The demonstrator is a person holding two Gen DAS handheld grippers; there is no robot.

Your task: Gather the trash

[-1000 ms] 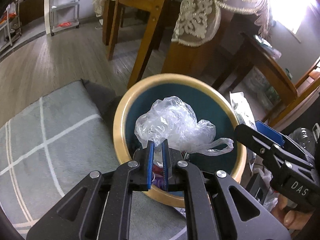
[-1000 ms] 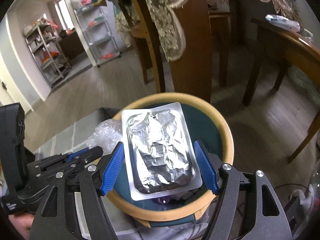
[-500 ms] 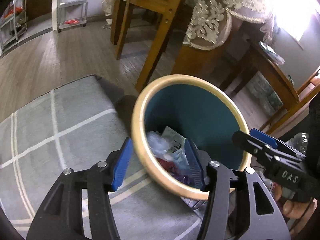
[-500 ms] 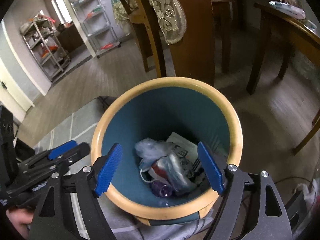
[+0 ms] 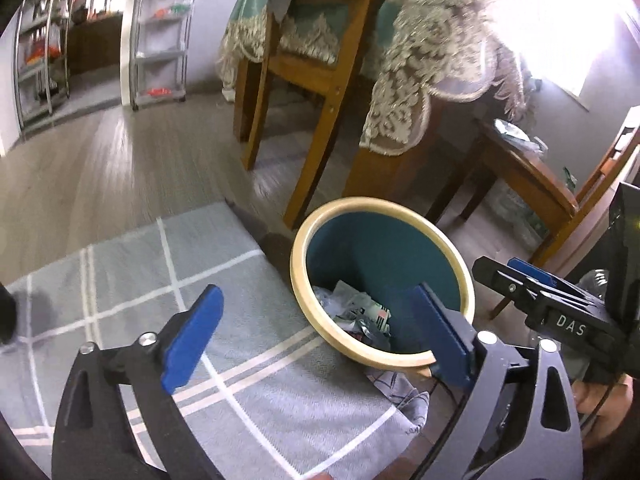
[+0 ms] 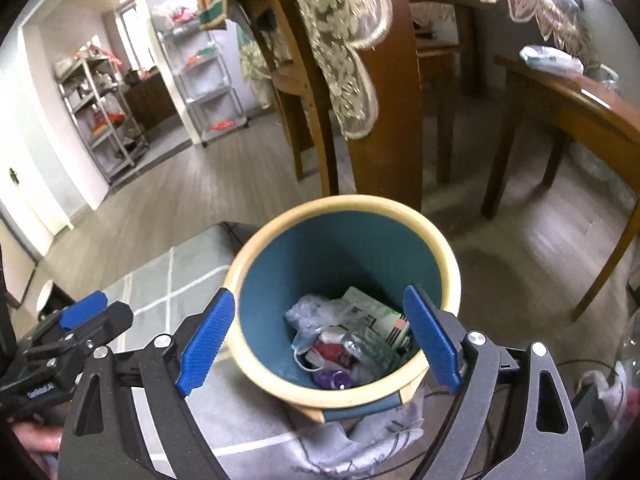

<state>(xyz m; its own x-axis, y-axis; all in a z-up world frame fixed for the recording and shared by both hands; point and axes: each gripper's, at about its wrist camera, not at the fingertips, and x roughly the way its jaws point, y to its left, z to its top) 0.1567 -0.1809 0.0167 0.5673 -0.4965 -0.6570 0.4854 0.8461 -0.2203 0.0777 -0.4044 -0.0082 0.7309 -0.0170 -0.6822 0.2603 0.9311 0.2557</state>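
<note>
A teal bin with a cream rim (image 5: pixel 382 205) (image 6: pixel 344 201) stands on the floor at the corner of a grey rug. Inside lies trash (image 6: pixel 348 340) (image 5: pixel 354 314): a clear plastic bag, a crumpled foil pack, printed wrappers and something purple. My left gripper (image 5: pixel 320 328) hangs above the bin's near left rim, its jaws opening wide with nothing between them. My right gripper (image 6: pixel 320 332) hovers over the bin's mouth, jaws also opening and empty. Each gripper shows at the edge of the other's view: the right gripper (image 5: pixel 532 280) and the left gripper (image 6: pixel 86 316).
The grey rug with white lines (image 5: pixel 120 280) covers the floor on the left. Wooden chair legs (image 5: pixel 320 132) and a table with a lace cloth (image 5: pixel 420 80) stand just behind the bin. A low wooden table (image 6: pixel 580 100) is at the right. Crumpled cloth (image 6: pixel 380 432) lies at the bin's base.
The left gripper let go of the clear plastic bag and the right let go of the foil pack; both fell into the bin. Both grippers opened wider and rose away from it.
</note>
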